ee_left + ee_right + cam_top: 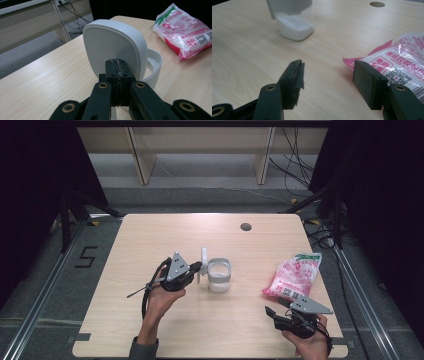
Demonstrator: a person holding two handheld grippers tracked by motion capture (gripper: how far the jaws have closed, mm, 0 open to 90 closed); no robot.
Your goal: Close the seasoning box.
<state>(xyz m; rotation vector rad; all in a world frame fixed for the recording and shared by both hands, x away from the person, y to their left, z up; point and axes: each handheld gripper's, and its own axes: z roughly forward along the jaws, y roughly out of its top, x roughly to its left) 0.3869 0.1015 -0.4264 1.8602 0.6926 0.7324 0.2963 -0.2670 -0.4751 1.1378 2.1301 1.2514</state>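
left gripper (pixel 199 266) mid-frame in the high view, jaws pinched tight together at the lower edge of the lid (pixel 113 47). can't tell if a tab is caught between them. lid stands upright, flipped back, likely so the jar (pixel 219 275) mouth stays clear for filling. jar sits centre table: clear body, white collar, white granules low inside. right gripper (pixel 274 316) lower right, jaws apart, empty, just beside the bag (pixel 293 276), looks staged to grab it. bag is pink-and-white plastic, lying flat.

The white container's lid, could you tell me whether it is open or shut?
Open: the lid stands upright beside the container, whose mouth is uncovered.
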